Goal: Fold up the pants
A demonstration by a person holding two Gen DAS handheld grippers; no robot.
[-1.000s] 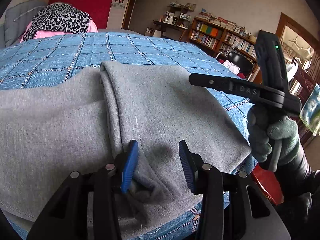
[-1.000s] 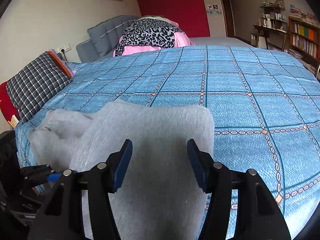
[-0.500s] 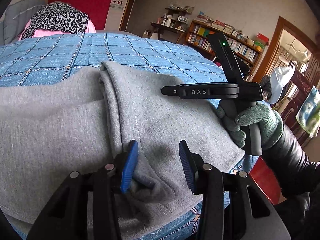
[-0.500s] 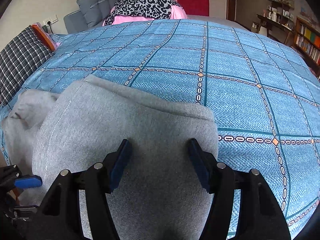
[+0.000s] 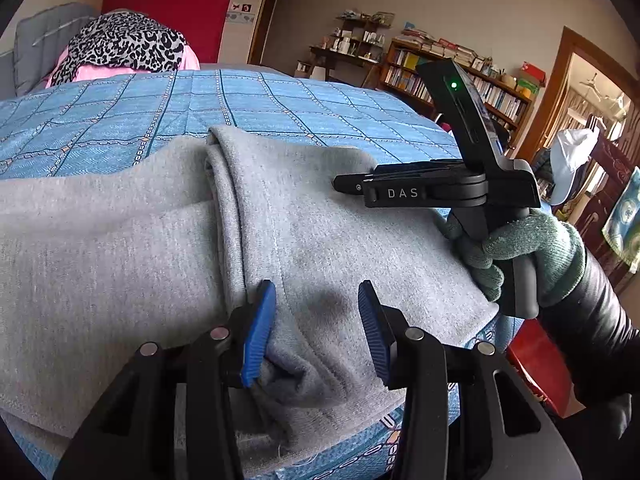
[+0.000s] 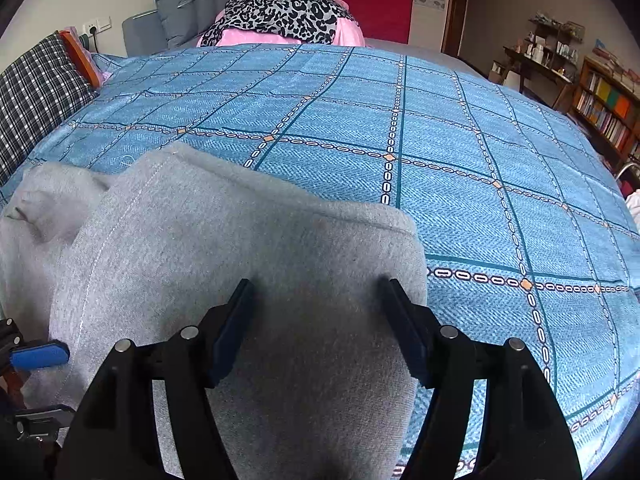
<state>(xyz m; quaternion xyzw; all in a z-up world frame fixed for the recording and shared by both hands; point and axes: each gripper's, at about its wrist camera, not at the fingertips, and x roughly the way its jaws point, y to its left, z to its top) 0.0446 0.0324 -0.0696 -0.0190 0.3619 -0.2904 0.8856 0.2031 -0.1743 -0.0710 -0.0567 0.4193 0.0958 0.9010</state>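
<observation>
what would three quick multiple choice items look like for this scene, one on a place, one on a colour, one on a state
1. Where do the grey pants lie?
A. on the blue checked bedspread
B. on the bookshelf
C. on the floor

2. What colour are the pads of the left gripper?
A. red
B. blue
C. yellow

3. How do the jaws of the right gripper stand?
A. shut on the pants
B. shut on the plaid pillow
C. open, with the pants between and below them

Answers:
1. A, the grey cloth is spread on the blue patterned cover in both views.
2. B, both ribbed pads show blue in the left wrist view.
3. C, a wide gap shows between the two fingers, with flat grey fabric across it and nothing pinched.
</observation>
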